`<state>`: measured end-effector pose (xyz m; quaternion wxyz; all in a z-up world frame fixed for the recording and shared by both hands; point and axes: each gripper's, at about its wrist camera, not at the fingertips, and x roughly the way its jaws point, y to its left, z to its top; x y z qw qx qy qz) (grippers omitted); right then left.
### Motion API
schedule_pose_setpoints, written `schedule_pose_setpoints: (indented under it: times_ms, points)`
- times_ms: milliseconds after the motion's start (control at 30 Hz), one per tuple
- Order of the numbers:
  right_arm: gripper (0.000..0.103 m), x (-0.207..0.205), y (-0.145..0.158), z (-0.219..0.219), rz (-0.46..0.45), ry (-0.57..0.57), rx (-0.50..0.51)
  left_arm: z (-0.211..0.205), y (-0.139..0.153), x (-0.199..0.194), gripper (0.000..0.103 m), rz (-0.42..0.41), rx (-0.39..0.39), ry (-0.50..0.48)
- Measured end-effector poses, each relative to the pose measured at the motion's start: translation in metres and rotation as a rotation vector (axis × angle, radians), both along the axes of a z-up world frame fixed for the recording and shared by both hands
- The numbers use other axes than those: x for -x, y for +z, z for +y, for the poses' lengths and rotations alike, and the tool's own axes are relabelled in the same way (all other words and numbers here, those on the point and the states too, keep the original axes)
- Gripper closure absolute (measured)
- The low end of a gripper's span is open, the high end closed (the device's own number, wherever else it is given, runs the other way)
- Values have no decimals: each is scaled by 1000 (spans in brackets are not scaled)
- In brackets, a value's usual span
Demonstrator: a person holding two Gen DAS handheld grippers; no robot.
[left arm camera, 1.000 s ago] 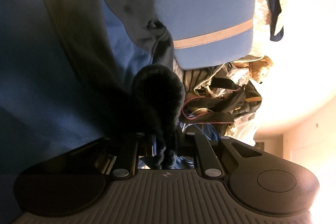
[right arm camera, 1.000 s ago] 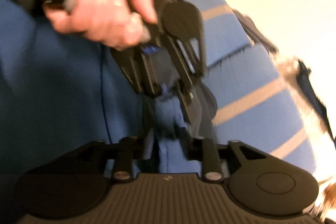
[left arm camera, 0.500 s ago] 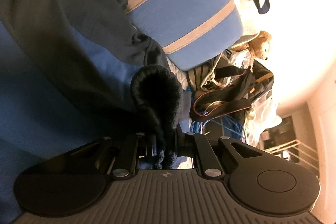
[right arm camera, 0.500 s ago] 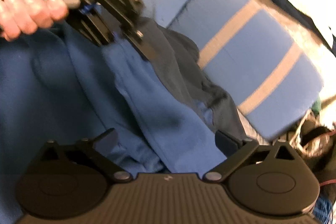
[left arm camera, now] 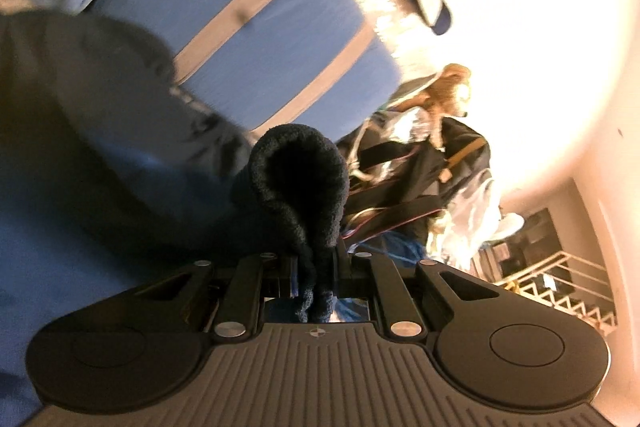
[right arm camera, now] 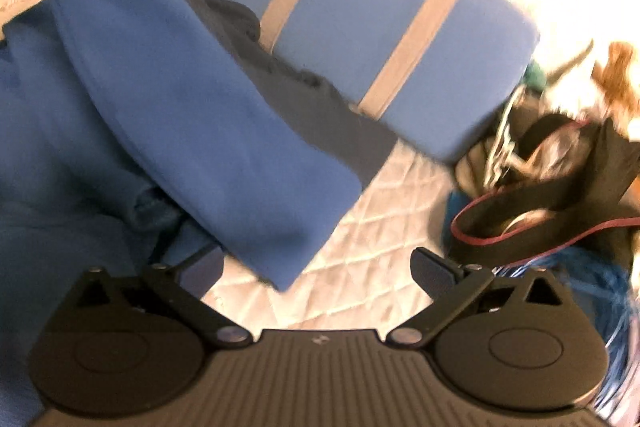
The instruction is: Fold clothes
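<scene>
Left gripper (left arm camera: pixel 316 267) is pinching the dark cuff (left arm camera: pixel 298 179). Right gripper (right arm camera: pixel 318 277) is hanging wide apart, gripping nothing; blue sleeve (right arm camera: pixel 224 131) is running diagonally up-left, end nearest it, over the quilt (right arm camera: pixel 360 247).

A fuzzy dark knit cuff (left arm camera: pixel 298 183) is bunching in the left gripper (left arm camera: pixel 314 267) of matt black plastic. Soft blue fleece sleeve (right arm camera: pixel 208 131) is lying on a quilted white bedspread (right arm camera: pixel 360 251); the striped cushion (right arm camera: pixel 384 39) is showing smooth woven cloth.
</scene>
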<state>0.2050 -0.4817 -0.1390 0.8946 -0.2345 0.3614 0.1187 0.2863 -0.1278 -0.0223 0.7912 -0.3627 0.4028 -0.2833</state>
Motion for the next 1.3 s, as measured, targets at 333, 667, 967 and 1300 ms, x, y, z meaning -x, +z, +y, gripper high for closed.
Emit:
schedule_pose_setpoints:
  times_ms: [333, 667, 967, 1300]
  points:
    - [0, -8, 11, 12, 24, 77, -88, -20, 49, -6, 89, -88, 25, -15]
    - [0, -13, 9, 28, -14, 144, -190, -16, 75, -5, 89, -107, 116, 31]
    - [0, -54, -10, 20, -123, -111, -269, 4, 93, -5, 89, -146, 168, 60]
    - [0, -95, 1, -39, -177, -450, -412, 32, 104, -9, 89, -210, 214, 110]
